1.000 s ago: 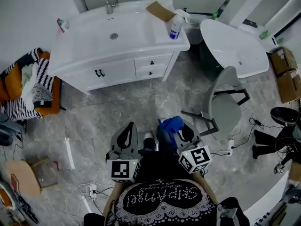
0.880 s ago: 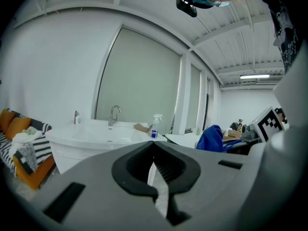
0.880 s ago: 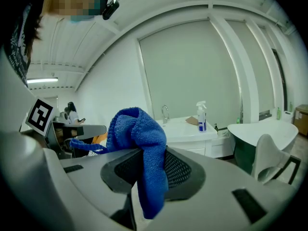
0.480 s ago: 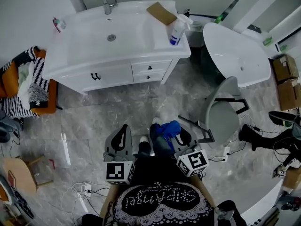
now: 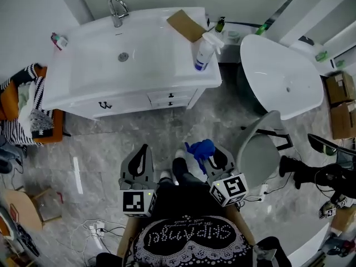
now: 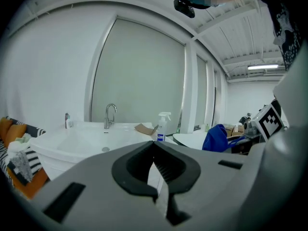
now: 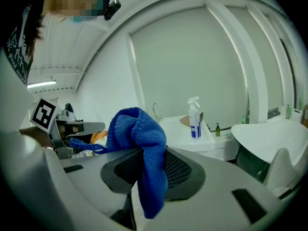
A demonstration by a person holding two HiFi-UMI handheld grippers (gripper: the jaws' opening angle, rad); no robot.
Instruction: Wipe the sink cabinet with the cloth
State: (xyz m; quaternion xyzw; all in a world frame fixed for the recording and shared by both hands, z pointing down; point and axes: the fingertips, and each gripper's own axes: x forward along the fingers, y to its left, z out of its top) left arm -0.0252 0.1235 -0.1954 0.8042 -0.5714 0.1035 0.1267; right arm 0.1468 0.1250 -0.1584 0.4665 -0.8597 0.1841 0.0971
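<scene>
Grey marble floor (image 5: 139, 135), white sink cabinet (image 5: 153, 65)

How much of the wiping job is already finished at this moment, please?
Done: the blue cloth is picked up, clamped in the right gripper. In hand: nothing is being wiped; both grippers hang over the floor, apart from the sink cabinet, and the left gripper is shut and empty. Left: reaching the cabinet and all the wiping.

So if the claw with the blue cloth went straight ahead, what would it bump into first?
Probably the sink cabinet, at its end near the spray bottle. The right claw, shut on the cloth, points that way over open floor, though depth is hard to judge.
</scene>
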